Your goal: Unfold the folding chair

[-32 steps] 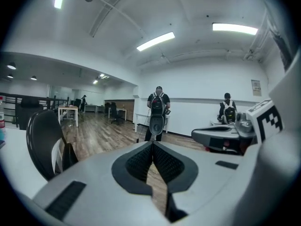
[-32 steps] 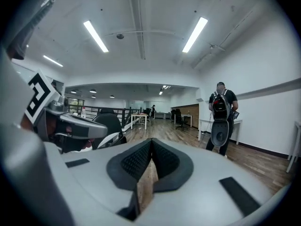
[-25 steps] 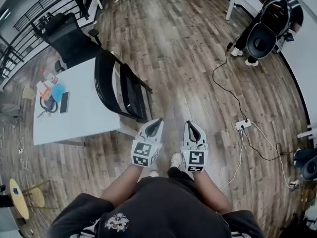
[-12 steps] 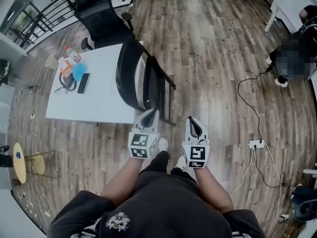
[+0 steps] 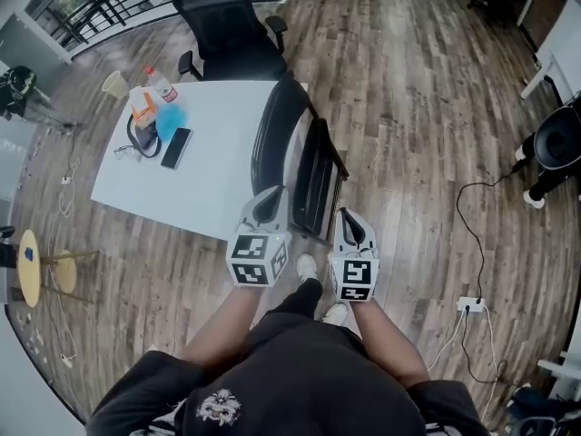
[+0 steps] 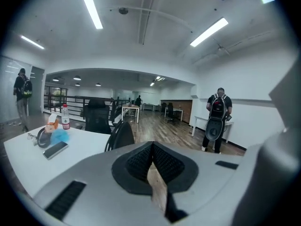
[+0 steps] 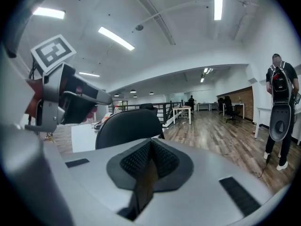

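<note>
The folding chair (image 5: 313,175) is black and folded flat. It leans upright against the right edge of the white table (image 5: 213,184), just ahead of both grippers. My left gripper (image 5: 269,203) is shut and empty, its tip close to the chair's curved backrest (image 5: 270,139), and I cannot tell whether they touch. My right gripper (image 5: 347,218) is also shut and empty, just off the chair's near right corner. The chair's backrest (image 6: 120,134) shows beyond the closed jaws in the left gripper view. In the right gripper view the backrest (image 7: 128,127) fills the space right ahead.
The table carries a phone (image 5: 175,147), a bottle (image 5: 161,84) and small items. A black office chair (image 5: 227,21) stands behind it. A power strip (image 5: 470,305) with cables lies on the wood floor at right. A person with a backpack (image 6: 217,121) stands further right.
The person has walked toward the table, so the folded chair now sits right in front of both grippers. Both grippers stayed shut and empty.
</note>
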A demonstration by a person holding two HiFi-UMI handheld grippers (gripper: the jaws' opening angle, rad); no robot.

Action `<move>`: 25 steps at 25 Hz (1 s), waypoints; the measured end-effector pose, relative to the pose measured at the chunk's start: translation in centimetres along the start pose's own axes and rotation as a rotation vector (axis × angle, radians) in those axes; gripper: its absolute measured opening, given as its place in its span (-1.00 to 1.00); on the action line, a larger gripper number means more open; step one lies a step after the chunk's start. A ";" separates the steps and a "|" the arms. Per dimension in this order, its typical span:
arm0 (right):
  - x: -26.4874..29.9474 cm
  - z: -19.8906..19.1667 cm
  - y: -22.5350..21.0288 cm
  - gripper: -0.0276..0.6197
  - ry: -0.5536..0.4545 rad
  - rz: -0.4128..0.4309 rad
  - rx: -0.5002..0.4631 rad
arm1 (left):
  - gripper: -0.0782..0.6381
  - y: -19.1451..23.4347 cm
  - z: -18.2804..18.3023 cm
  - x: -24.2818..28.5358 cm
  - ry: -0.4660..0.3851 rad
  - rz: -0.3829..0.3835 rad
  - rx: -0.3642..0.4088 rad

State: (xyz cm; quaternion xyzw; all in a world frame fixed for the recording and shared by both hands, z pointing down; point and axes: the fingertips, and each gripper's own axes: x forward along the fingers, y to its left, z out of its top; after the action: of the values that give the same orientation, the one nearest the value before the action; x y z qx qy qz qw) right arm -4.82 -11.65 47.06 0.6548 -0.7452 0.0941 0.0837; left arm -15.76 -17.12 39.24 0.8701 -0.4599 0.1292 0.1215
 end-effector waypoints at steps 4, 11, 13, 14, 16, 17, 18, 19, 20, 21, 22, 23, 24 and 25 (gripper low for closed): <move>6.4 1.1 1.1 -0.87 0.033 0.022 -0.024 | -0.76 4.2 2.6 2.8 0.007 0.037 0.040; 14.9 1.1 1.2 -0.85 0.107 -0.055 0.031 | -0.60 9.7 5.0 7.7 0.122 0.012 0.041; 17.2 0.5 1.4 -0.57 0.150 -0.052 0.071 | -0.38 10.9 5.1 9.0 0.170 -0.006 0.047; 18.3 -0.1 1.5 -0.45 0.179 -0.049 0.084 | -0.27 11.5 4.9 9.5 0.197 -0.010 0.043; 20.1 -1.5 1.8 -0.31 0.244 -0.047 0.103 | -0.17 12.4 4.1 10.6 0.255 -0.027 0.023; 20.9 -2.5 1.9 -0.25 0.280 -0.046 0.111 | -0.15 12.7 3.5 11.1 0.282 -0.037 0.013; 21.6 -3.6 2.1 -0.21 0.316 -0.044 0.120 | -0.15 12.8 2.9 11.6 0.307 -0.044 0.005; 22.3 -4.7 2.2 -0.18 0.352 -0.041 0.127 | -0.15 13.0 2.4 12.1 0.329 -0.046 -0.003; 23.0 -5.8 2.5 -0.16 0.387 -0.037 0.131 | -0.15 13.2 1.8 12.7 0.350 -0.044 -0.010; 23.7 -6.9 2.8 -0.13 0.421 -0.035 0.128 | -0.15 13.5 1.1 13.2 0.370 -0.039 -0.017; 24.4 -7.9 3.2 -0.10 0.453 -0.034 0.119 | -0.15 13.8 0.5 13.7 0.390 -0.036 -0.025; 25.1 -8.8 3.5 -0.07 0.483 -0.035 0.105 | -0.15 13.9 0.0 14.1 0.408 -0.040 -0.035; 25.7 -9.6 3.7 -0.05 0.512 -0.039 0.093 | -0.15 13.9 -0.5 14.5 0.425 -0.048 -0.047; 26.1 -10.4 3.8 -0.03 0.539 -0.046 0.084 | -0.15 13.8 -0.8 14.7 0.440 -0.058 -0.059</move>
State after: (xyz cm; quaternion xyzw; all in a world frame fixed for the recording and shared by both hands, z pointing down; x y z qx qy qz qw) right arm -11.91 -33.69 63.48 0.6257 -0.6765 0.2939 0.2540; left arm -19.34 -35.77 46.21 0.8298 -0.4008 0.2988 0.2481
